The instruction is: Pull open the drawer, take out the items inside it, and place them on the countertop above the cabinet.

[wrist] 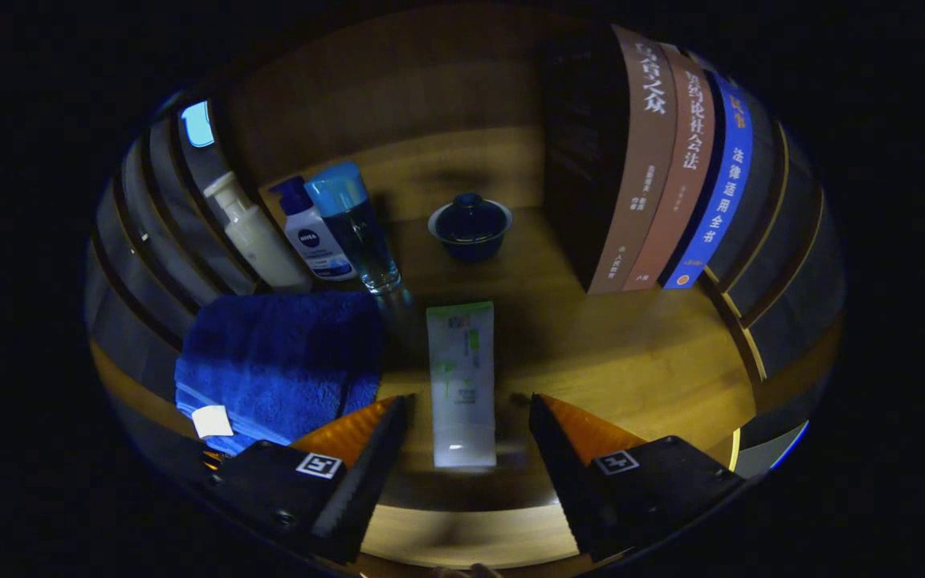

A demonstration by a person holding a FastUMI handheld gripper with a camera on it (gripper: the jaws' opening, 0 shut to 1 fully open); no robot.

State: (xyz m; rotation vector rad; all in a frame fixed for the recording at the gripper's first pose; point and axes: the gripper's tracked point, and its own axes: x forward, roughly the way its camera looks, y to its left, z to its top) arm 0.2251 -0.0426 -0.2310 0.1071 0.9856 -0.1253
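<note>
A white tube with green print lies flat on the wooden countertop, its cap end between my fingers and its crimped end pointing away. My gripper is open; the two fingers stand on either side of the tube with gaps to it, touching nothing. A folded blue towel lies just left of the tube, beside the left finger.
Beyond the towel stand a white pump bottle, a white bottle with a blue cap and a clear blue-capped bottle. A dark lidded bowl sits further back. Three upright books stand at the right.
</note>
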